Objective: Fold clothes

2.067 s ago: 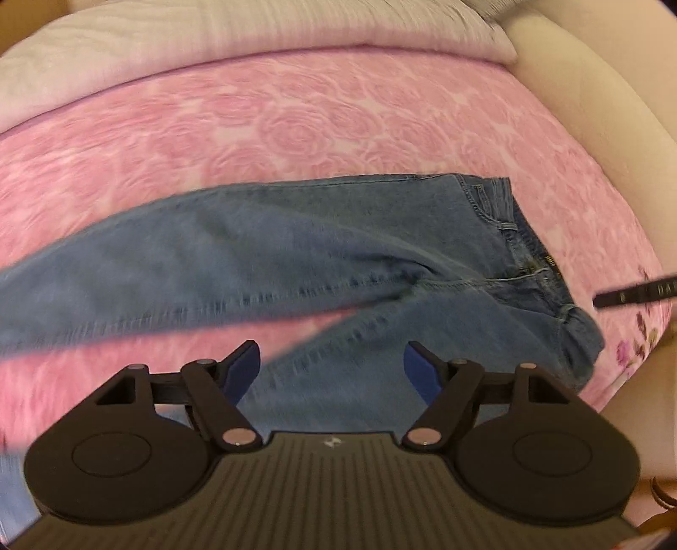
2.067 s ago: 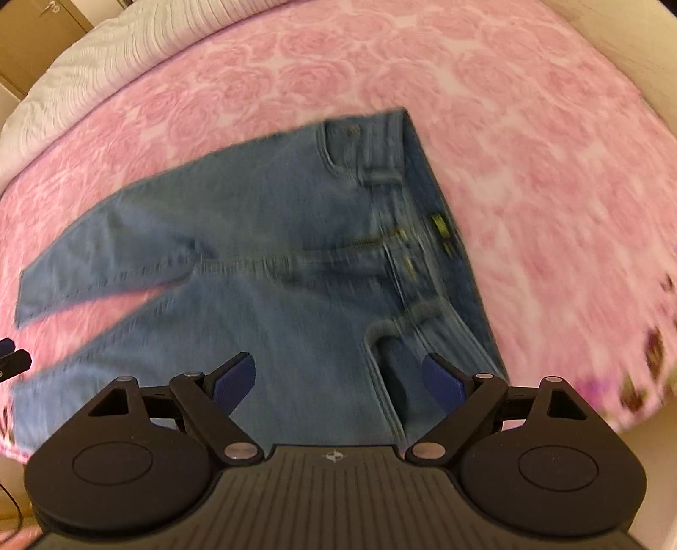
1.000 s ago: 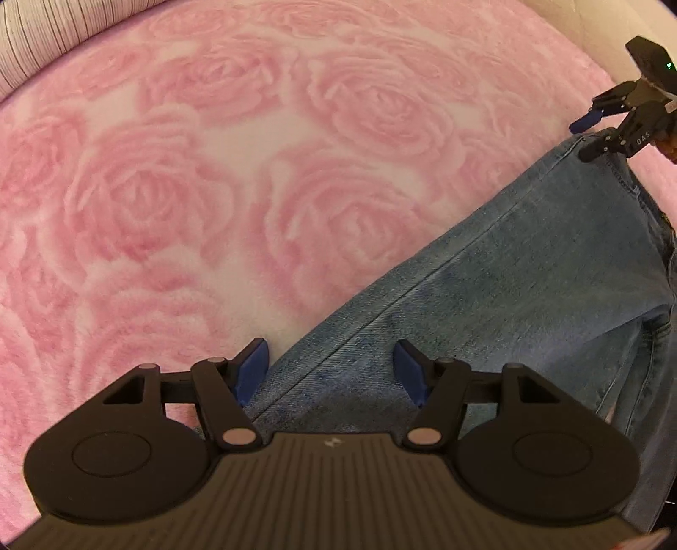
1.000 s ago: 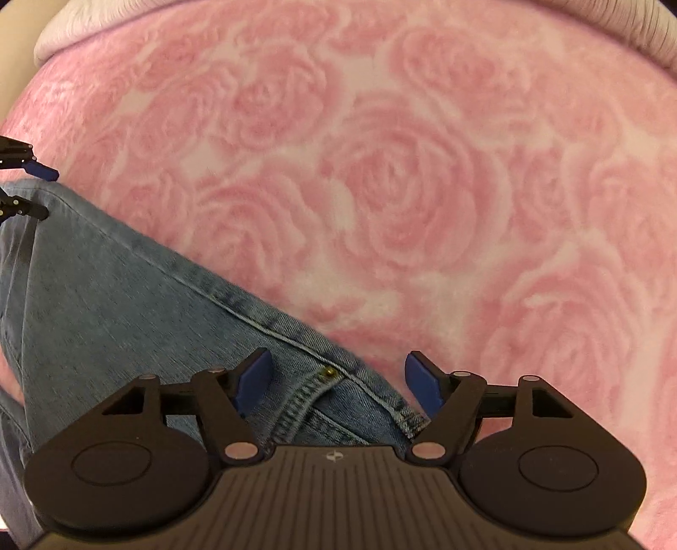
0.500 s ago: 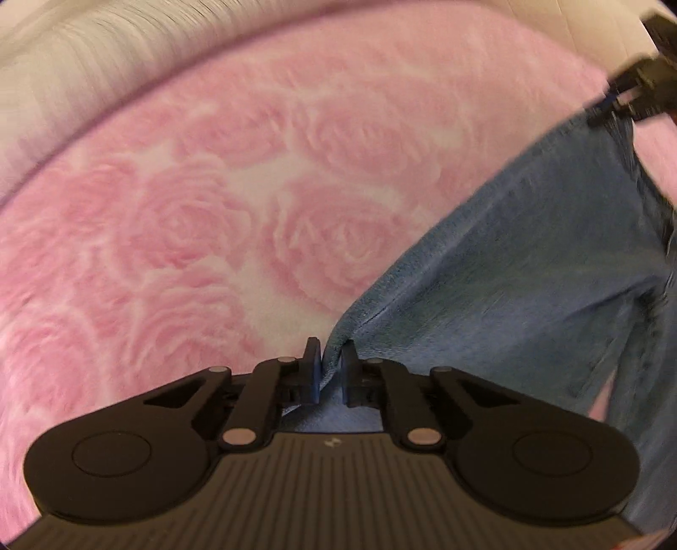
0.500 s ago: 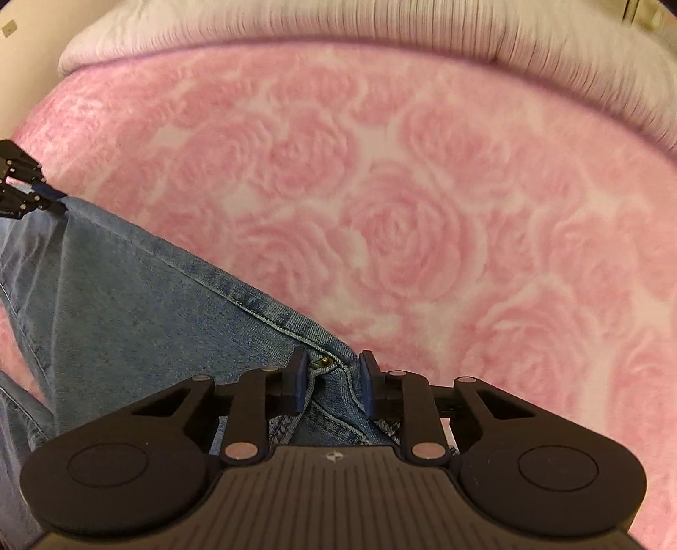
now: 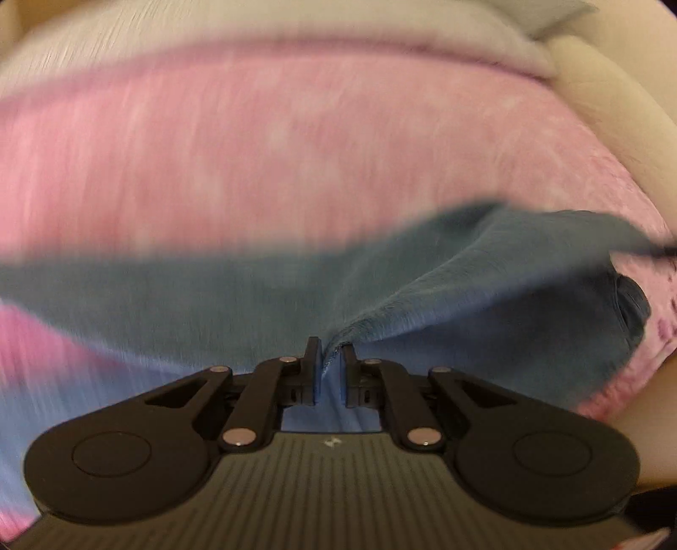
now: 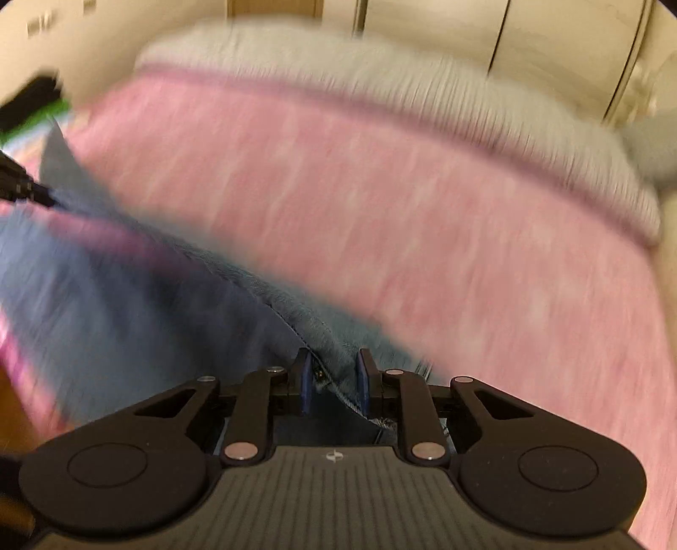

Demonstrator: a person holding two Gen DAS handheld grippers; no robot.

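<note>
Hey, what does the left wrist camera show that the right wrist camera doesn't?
Only the left wrist view shows the left hand-held gripper shut on a thin fold of the jeans. Only the right wrist view shows the right hand-held gripper clamping a thicker seamed edge, with cupboard doors behind. Both show blurred jeans, the pink rose blanket and a pale pillow.

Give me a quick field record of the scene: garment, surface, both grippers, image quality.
garment: blue denim jeans, partly lifted, draped between the two grippers
surface: pink rose-patterned bedspread, with a white ribbed pillow at its far edge
left gripper: shut on a fold of the jeans
right gripper: shut on a thick seamed edge of the jeans
image quality: heavy motion blur in both views
</note>
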